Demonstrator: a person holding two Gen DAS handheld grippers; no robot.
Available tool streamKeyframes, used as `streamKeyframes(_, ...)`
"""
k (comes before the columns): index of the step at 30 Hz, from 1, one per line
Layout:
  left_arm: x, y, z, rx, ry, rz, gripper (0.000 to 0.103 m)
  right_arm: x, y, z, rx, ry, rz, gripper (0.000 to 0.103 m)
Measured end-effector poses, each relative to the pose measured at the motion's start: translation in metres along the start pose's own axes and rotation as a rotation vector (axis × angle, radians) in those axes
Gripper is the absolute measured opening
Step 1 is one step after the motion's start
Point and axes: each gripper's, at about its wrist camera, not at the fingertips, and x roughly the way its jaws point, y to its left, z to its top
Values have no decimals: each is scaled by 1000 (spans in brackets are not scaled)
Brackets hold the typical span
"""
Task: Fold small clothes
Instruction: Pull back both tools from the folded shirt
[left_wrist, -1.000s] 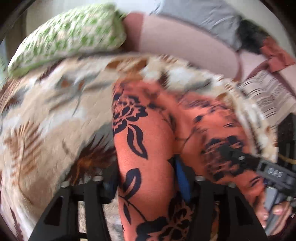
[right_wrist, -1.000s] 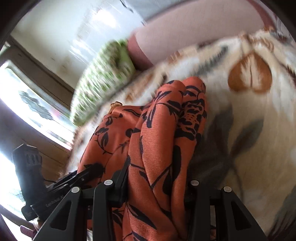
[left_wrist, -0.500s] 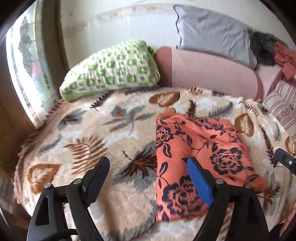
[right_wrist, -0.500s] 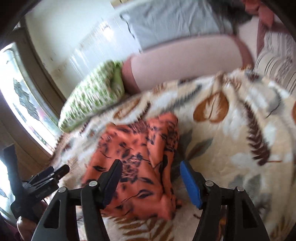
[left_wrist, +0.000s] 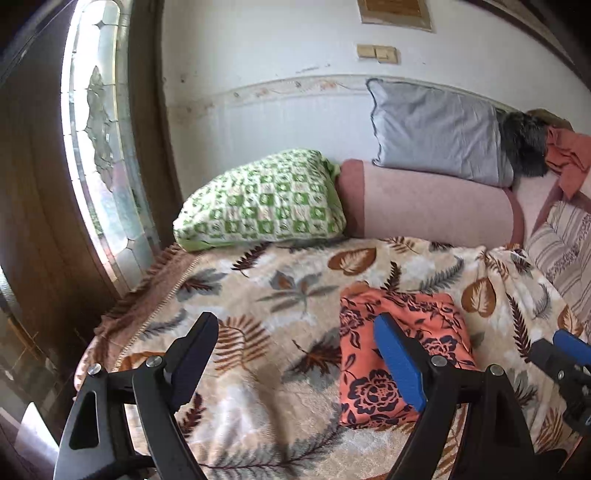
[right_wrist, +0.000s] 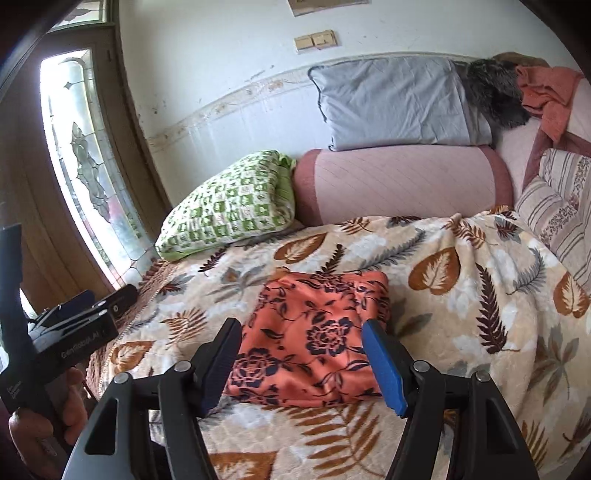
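Observation:
An orange cloth with dark flower print (left_wrist: 399, 347) (right_wrist: 314, 336) lies folded into a rough rectangle on the leaf-patterned blanket (left_wrist: 258, 295) (right_wrist: 461, 295). My left gripper (left_wrist: 295, 354) hangs above the blanket, open, with nothing between its fingers; the cloth lies below and to the right of it. My right gripper (right_wrist: 301, 360) is also open and raised above the cloth, not touching it. In the right wrist view the left gripper (right_wrist: 92, 310) shows at the left edge, held by a hand (right_wrist: 44, 421). The right gripper's blue tip (left_wrist: 569, 347) appears at the right edge of the left wrist view.
A green checked pillow (left_wrist: 262, 203) and a pink bolster (left_wrist: 432, 206) line the back of the bed, with a grey pillow (left_wrist: 436, 133) on top. A striped cushion (right_wrist: 557, 206) sits right, a rust-coloured garment (right_wrist: 546, 96) beyond. A glass door (left_wrist: 99, 166) stands left.
Both grippers let go of the orange cloth, opened, and rose up and back from it. The cloth now lies folded and flat on the blanket.

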Motion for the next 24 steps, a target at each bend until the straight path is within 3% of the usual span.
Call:
streamKeyframes(8,-16,7,4,7,-37,33,86,-15,25,0,-59,-31,-5,71)
streamKeyframes(18,-13,7,1,3,-14,-10,86,-6,26,-5,-56,-2,3,71)
streamKeyframes(20,-12,8,0,-16,-14,-29,91,-3,23,-7,-45,8,8,71)
streamKeyframes(22,-14,12,-2,-52,-50,-65,103,1,19,-7,-32,14,14,71)
streamKeyframes(24,-12,15,-3,-78,-58,-100,103,4,15,-7,-31,18,9,71)
